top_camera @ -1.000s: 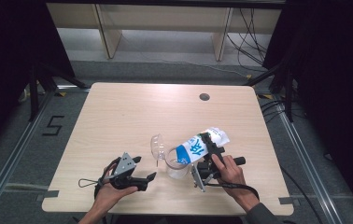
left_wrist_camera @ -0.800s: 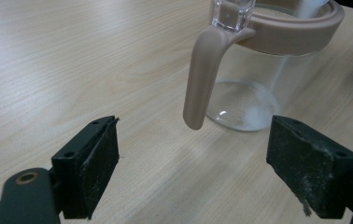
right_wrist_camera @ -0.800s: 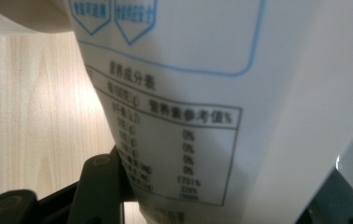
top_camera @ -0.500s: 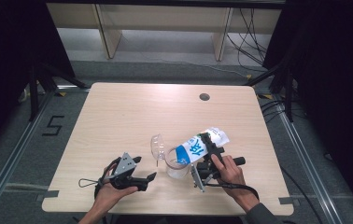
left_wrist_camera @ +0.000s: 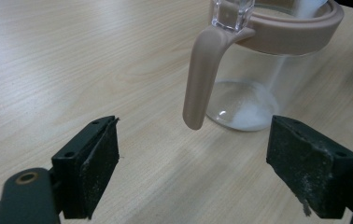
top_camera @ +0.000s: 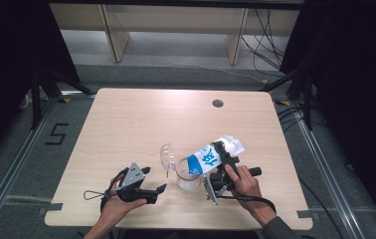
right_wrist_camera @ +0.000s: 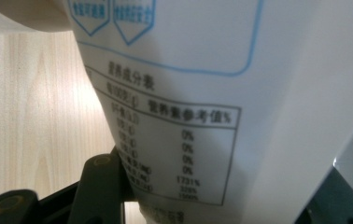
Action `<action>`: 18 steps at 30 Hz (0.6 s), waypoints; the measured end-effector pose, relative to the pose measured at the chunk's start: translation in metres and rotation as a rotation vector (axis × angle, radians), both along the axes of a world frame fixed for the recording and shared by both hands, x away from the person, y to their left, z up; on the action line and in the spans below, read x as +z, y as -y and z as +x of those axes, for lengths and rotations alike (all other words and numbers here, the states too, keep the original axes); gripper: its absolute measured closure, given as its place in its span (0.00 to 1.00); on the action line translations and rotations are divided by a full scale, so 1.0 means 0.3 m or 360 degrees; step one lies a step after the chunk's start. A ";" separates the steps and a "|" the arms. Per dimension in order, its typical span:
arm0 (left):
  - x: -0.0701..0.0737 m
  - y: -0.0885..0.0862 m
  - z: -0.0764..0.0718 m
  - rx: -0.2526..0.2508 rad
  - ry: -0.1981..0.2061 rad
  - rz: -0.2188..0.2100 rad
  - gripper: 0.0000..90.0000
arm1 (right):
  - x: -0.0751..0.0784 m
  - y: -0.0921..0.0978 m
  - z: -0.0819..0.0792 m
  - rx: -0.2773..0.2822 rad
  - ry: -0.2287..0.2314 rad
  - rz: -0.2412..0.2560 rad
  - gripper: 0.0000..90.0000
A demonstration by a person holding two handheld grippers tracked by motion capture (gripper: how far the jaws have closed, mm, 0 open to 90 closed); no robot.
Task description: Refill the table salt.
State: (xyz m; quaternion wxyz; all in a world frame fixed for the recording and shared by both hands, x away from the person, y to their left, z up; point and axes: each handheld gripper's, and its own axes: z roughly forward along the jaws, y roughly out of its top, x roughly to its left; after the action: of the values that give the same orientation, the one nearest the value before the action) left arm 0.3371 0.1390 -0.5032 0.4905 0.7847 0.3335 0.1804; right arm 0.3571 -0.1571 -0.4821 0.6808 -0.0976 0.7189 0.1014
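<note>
Pouring underway: right gripper (top_camera: pixel 222 158) clamps the tilted salt bag (top_camera: pixel 211 155) over the lidded jar (left_wrist_camera: pixel 268 74), little salt inside; left gripper (top_camera: pixel 146 185) waits, jaws apart

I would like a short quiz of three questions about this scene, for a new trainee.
1. True or false: the right claw grips the white and blue bag.
2. What does the bag tilt over: A, the clear jar; B, a plate?
3. Fill in: the left claw is ____ and holds nothing.

Key:
1. True; its jaws clamp the bag.
2. A; some white powder lies on the jar's bottom.
3. Open; the jar's beige handle shows beyond its jaws.
</note>
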 end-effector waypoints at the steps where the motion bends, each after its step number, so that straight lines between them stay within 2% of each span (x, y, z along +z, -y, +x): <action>1: 0.000 0.000 0.000 0.0001 -0.0002 -0.0001 0.18 | 0.000 0.000 0.000 -0.0004 0.0001 -0.0004 0.55; 3: 0.000 0.000 0.000 -0.0002 0.0000 -0.0001 0.18 | 0.001 0.000 0.000 -0.0001 0.0002 -0.0003 0.55; 4: 0.000 0.000 0.000 0.0000 -0.0002 -0.0001 0.18 | -0.010 0.001 -0.003 -0.0029 -0.0028 0.0062 0.55; 6: -0.001 0.000 -0.001 0.0002 -0.0007 -0.0004 0.18 | -0.015 0.002 -0.007 -0.0053 -0.0047 0.0092 0.55; 8: 0.000 0.000 0.000 0.0000 0.0000 0.0000 0.18 | -0.013 0.002 -0.006 -0.0042 -0.0039 0.0069 0.55; 10: 0.000 0.000 0.000 0.0001 -0.0002 -0.0001 0.18 | -0.017 0.001 -0.009 -0.0062 -0.0048 0.0091 0.55; 13: 0.000 0.000 0.000 0.0000 -0.0003 -0.0001 0.18 | -0.016 0.001 -0.012 -0.0076 -0.0051 0.0082 0.55; 14: -0.001 0.001 0.001 -0.0005 -0.0003 -0.0006 0.18 | -0.014 0.000 -0.016 -0.0102 -0.0089 0.0076 0.55; 15: -0.001 0.001 0.001 -0.0005 -0.0003 -0.0008 0.18 | -0.012 0.000 -0.013 -0.0078 -0.0071 0.0054 0.55; 16: 0.000 0.003 0.001 -0.0011 -0.0001 -0.0008 0.18 | -0.018 0.000 -0.009 -0.0047 -0.0035 0.0081 0.55; 17: 0.000 0.004 0.000 -0.0011 -0.0004 -0.0007 0.18 | -0.008 -0.002 -0.008 -0.0029 -0.0014 0.0005 0.56; 18: 0.000 0.004 0.000 -0.0010 -0.0006 -0.0007 0.18 | -0.008 -0.003 -0.008 -0.0029 -0.0016 0.0013 0.56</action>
State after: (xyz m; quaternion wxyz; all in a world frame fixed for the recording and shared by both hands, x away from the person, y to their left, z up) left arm 0.3369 0.1376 -0.5033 0.4920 0.7851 0.3323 0.1766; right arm 0.3548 -0.1562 -0.4844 0.6785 -0.0877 0.7226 0.0987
